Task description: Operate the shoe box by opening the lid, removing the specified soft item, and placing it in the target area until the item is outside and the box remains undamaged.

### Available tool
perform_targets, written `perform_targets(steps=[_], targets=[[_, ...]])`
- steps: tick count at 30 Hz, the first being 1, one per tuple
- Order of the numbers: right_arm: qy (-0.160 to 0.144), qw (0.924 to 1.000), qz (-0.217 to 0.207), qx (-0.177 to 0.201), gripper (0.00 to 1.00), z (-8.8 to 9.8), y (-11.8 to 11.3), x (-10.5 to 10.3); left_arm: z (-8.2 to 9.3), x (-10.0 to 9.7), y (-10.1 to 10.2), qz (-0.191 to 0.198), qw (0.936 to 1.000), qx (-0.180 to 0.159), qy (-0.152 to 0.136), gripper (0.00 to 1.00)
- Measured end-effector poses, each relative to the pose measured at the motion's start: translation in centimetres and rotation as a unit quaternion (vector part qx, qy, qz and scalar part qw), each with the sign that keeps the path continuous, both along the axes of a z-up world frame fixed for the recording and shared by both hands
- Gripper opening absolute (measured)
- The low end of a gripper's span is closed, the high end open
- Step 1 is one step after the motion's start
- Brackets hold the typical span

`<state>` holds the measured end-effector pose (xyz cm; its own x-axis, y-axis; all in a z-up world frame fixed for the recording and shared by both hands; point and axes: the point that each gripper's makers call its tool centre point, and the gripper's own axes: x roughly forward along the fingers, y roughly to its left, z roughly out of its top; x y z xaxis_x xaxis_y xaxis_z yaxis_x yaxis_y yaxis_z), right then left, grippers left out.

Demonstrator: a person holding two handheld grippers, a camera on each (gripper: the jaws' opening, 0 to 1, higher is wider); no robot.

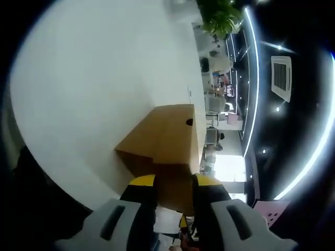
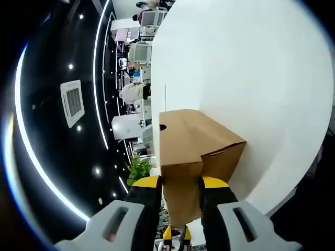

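A brown cardboard shoe box (image 1: 162,136) lies on a white table (image 1: 94,78), with a small round hole (image 1: 189,122) in its end face. My left gripper (image 1: 174,185) has its yellow-tipped jaws on either side of the box's near cardboard flap, which fills the gap between them. In the right gripper view the same box (image 2: 193,136) has its folded flap held the same way between the jaws of my right gripper (image 2: 181,188). The inside of the box is hidden, so I see nothing of any soft item.
Both views are rolled sideways. Wide bare table (image 2: 251,68) spreads beyond the box. Behind it are office desks with monitors (image 2: 138,52), a green plant (image 1: 220,15) and a dark ceiling with light strips and an air vent (image 1: 281,77).
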<state>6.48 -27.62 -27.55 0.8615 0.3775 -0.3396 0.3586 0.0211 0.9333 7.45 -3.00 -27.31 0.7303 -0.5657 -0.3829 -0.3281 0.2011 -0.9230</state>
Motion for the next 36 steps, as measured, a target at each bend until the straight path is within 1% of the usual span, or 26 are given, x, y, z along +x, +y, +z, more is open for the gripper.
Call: perform_targets(steps=[2, 5, 7, 8, 9, 11, 12, 14, 16, 18, 19, 20, 21, 22, 23, 25, 27, 28, 29, 30, 31, 32, 33, 34, 35, 36], targets=[[0.007, 1.0000, -0.005, 0.000, 0.27, 0.1, 0.0, 0.0, -0.1, 0.0, 0.1, -0.002, 1.0000, 0.007, 0.001, 0.26], [0.018, 0.9997, -0.016, -0.008, 0.27, 0.3, 0.0, 0.1, -0.5, 0.2, 0.5, -0.002, 1.0000, 0.007, 0.005, 0.26], [0.024, 0.9994, -0.025, -0.008, 0.27, 0.4, -0.1, 0.1, -0.1, 0.2, 0.3, 0.002, 0.9999, 0.007, 0.013, 0.26], [0.026, 0.9993, -0.027, -0.009, 0.27, 0.5, -0.1, 0.1, 0.4, 0.2, 0.1, 0.006, 0.9998, 0.013, 0.011, 0.26], [0.026, 0.9992, -0.028, -0.010, 0.27, 0.5, 0.0, 0.1, 0.5, 0.2, 0.1, 0.006, 0.9998, 0.014, 0.010, 0.26], [0.023, 0.9993, -0.027, -0.015, 0.27, 0.7, -0.1, 0.2, 0.8, 0.3, 0.4, 0.009, 0.9997, 0.017, 0.012, 0.26], [0.021, 0.9994, -0.025, -0.014, 0.27, 0.8, 0.0, 0.2, 1.2, 0.3, 0.2, 0.010, 0.9997, 0.021, 0.008, 0.26], [0.017, 0.9995, -0.024, -0.010, 0.27, 0.9, 0.0, 0.2, 1.5, 0.4, 0.0, 0.013, 0.9995, 0.028, 0.009, 0.26], [0.008, 0.9997, -0.022, -0.009, 0.27, 1.2, 0.0, 0.3, 1.8, 0.4, -0.1, 0.018, 0.9994, 0.027, 0.011, 0.26], [0.001, 0.9997, -0.021, -0.009, 0.27, 1.6, 0.0, 0.3, 2.0, 0.5, -0.1, 0.013, 0.9993, 0.033, 0.004, 0.26], [-0.010, 0.9997, -0.021, -0.007, 0.27, 2.0, 0.0, 0.4, 2.5, 0.7, -0.1, 0.009, 0.9994, 0.029, -0.020, 0.26], [-0.016, 0.9996, -0.020, -0.006, 0.26, 2.3, 0.0, 0.4, 2.5, 0.6, -0.2, 0.006, 0.9994, 0.028, -0.017, 0.21], [-0.035, 0.9991, -0.022, -0.002, 0.26, 3.0, 0.1, 0.6, 2.3, 0.5, 0.0, -0.005, 0.9989, 0.041, -0.022, 0.17], [-0.044, 0.9988, -0.024, 0.000, 0.26, 3.4, 0.1, 0.7, 2.4, 0.6, 0.0, -0.011, 0.9987, 0.040, -0.028, 0.15], [-0.045, 0.9987, -0.023, 0.002, 0.26, 3.5, 0.2, 0.6, 2.6, 0.6, 0.0, -0.011, 0.9988, 0.034, -0.034, 0.13], [-0.060, 0.9979, -0.022, 0.004, 0.25, 4.0, 0.2, 0.7, 3.0, 0.8, 0.0, -0.007, 0.9989, 0.021, -0.042, 0.13], [-0.073, 0.9969, -0.028, 0.014, 0.25, 4.6, 0.3, 0.8, 3.3, 1.0, -0.1, -0.003, 0.9988, 0.012, -0.048, 0.13], [-0.094, 0.9949, -0.033, 0.015, 0.23, 5.2, 0.2, 0.9, 3.5, 1.0, -0.2, 0.002, 0.9989, 0.004, -0.048, 0.13], [-0.102, 0.9941, -0.034, 0.014, 0.20, 5.4, 0.1, 0.9, 4.0, 1.2, -0.4, 0.008, 0.9984, -0.012, -0.055, 0.14], [-0.097, 0.9945, -0.035, 0.018, 0.18, 5.3, 0.2, 0.9, 4.7, 1.5, -0.4, 0.016, 0.9971, -0.029, -0.068, 0.14], [-0.098, 0.9941, -0.036, 0.029, 0.17, 5.4, 0.2, 0.9, 5.0, 1.7, -0.3, 0.025, 0.9967, -0.037, -0.068, 0.14], [-0.112, 0.9921, -0.047, 0.032, 0.16, 5.9, 0.0, 1.1, 4.8, 1.6, -0.4, 0.021, 0.9971, -0.030, -0.066, 0.14], [-0.111, 0.9923, -0.045, 0.031, 0.15, 5.8, 0.0, 1.2, 5.2, 1.9, -0.4, 0.025, 0.9964, -0.032, -0.075, 0.13], [-0.112, 0.9922, -0.045, 0.030, 0.15, 5.9, 0.0, 1.3, 5.3, 2.0, -0.4, 0.026, 0.9965, -0.033, -0.073, 0.13], [-0.119, 0.9913, -0.047, 0.030, 0.14, 6.3, 0.0, 1.5, 5.4, 2.1, -0.5, 0.026, 0.9963, -0.037, -0.073, 0.13], [-0.126, 0.9905, -0.047, 0.030, 0.14, 6.6, 0.1, 1.7, 5.8, 2.3, -0.5, 0.030, 0.9952, -0.047, -0.080, 0.13]])
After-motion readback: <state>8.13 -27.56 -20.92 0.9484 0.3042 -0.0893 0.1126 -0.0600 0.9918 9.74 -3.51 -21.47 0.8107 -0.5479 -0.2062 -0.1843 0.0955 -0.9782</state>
